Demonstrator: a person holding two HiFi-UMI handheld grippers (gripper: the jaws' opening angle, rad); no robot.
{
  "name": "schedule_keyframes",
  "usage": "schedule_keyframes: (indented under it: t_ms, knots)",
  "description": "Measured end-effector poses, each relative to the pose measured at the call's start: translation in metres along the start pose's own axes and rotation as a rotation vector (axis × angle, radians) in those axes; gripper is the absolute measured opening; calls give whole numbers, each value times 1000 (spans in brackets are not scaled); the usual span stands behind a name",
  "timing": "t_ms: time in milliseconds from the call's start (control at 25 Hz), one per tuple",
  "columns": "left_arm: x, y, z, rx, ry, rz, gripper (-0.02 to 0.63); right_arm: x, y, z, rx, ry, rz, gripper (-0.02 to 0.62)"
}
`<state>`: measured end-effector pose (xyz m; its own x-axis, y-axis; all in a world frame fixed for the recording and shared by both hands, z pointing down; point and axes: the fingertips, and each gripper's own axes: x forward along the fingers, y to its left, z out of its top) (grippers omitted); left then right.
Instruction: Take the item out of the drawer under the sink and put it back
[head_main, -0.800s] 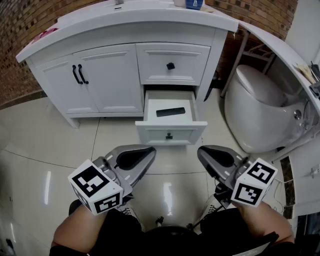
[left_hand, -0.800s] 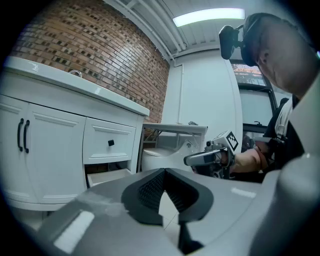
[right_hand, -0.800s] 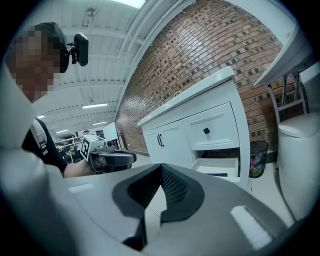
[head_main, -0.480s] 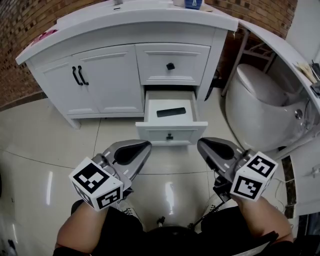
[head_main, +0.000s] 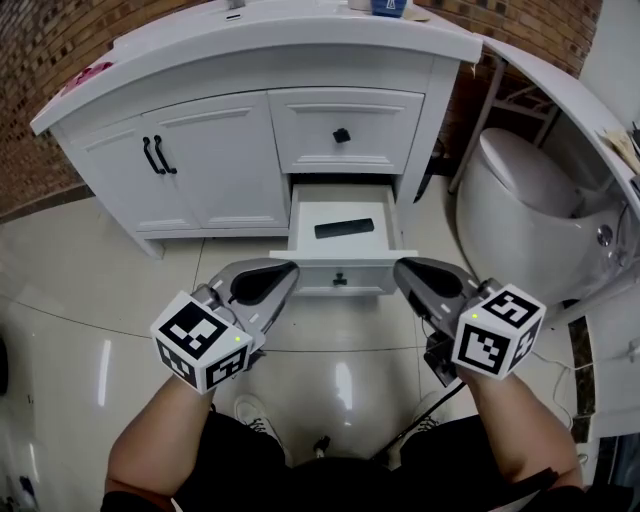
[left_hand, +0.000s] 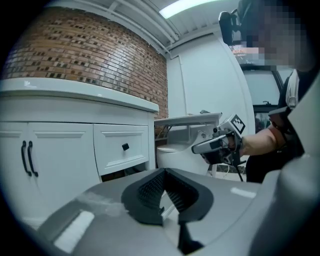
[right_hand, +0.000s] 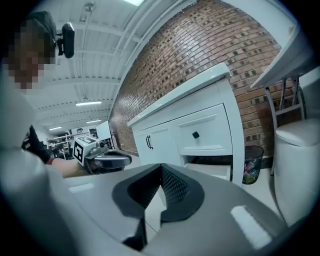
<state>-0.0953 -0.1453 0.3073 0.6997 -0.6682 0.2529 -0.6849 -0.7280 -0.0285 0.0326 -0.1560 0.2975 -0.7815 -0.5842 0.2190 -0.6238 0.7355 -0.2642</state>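
A flat black item (head_main: 343, 228) lies inside the open lower drawer (head_main: 341, 273) of the white vanity under the sink. My left gripper (head_main: 277, 274) hovers just left of the drawer front, above the floor, shut and empty. To the right of the drawer front my right gripper (head_main: 410, 271) is also shut with nothing in it. In the left gripper view the jaws (left_hand: 164, 171) meet, and the right gripper (left_hand: 216, 145) shows beyond them. The right gripper view shows its own closed jaws (right_hand: 161, 166), the left gripper (right_hand: 107, 160) and the open drawer (right_hand: 212, 169).
Above the open drawer is a shut drawer with a black knob (head_main: 342, 134). Two cabinet doors with black handles (head_main: 155, 155) stand to the left. A white toilet (head_main: 525, 195) is close on the right. A small bin (right_hand: 251, 165) sits between vanity and toilet.
Both grippers have moved forward and up toward the drawer front, and they now flank it. The drawer and the black item have not moved.
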Motion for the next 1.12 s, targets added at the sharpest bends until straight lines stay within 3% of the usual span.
schedule_keyframes:
  t_ms: [200,320,400,600,760,880,1120]
  knots:
    - [20,18,10,96,85,13,5,6,3,3,-8,0,32,2]
    - [38,32,7,217,166,17,6,5,4,7,-9,-13,40,2]
    - [55,39,0,311,228,-13,91,4,5,6,-6,-15,45,3]
    - [108,49,-6,459,300,-116,111,-4,3,5,3,-13,44,2]
    - [152,56,-26,610,409,-179,153,-10,4,6,-7,-15,48,2]
    - [182,70,-46,615,493,-186,197,-10,5,4,-23,-3,59,2]
    - [227,96,-85,569,634,-221,201,-10,-1,4,2,-9,75,2]
